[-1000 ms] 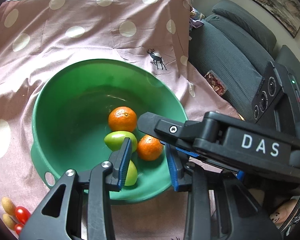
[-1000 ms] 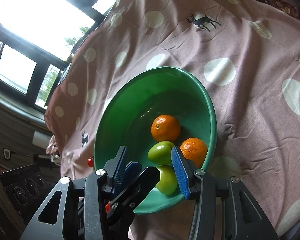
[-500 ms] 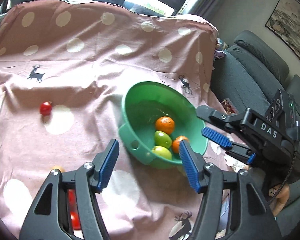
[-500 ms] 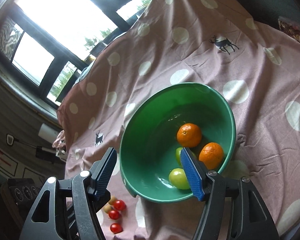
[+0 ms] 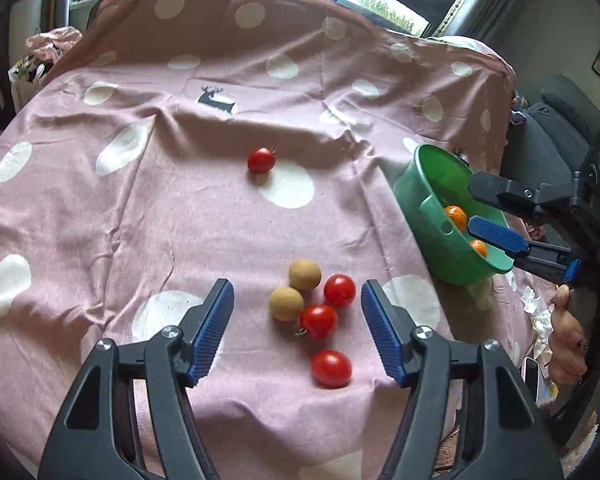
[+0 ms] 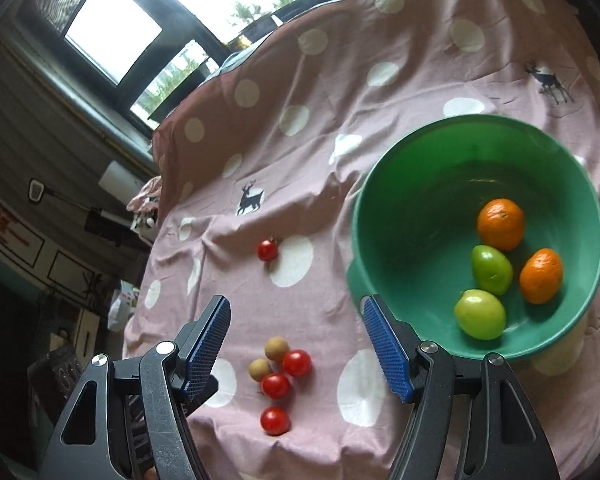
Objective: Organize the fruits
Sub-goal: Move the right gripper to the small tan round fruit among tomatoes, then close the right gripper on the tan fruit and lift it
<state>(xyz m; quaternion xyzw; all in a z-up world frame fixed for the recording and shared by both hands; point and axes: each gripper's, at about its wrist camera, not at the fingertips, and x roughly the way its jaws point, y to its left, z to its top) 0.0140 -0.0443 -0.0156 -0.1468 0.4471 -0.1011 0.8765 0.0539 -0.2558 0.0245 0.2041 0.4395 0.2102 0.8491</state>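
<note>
With both the left gripper (image 5: 298, 328) and right gripper (image 6: 296, 344) empty and opening above the small round red tomatoes (image 5: 318, 320) clustered on the pink spotted cloth (image 5: 140, 220) beside the green plastic bowl (image 6: 388, 184), we judge a careless grasp could scatter neighbouring fruit.

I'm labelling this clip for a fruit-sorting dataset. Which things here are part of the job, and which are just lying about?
Part of the job:
- green bowl
- two oranges and two green fruits in the bowl
- four tomatoes
- two tan fruits

Just lying about:
- spotted cloth
- sofa
- crumpled paper
</note>
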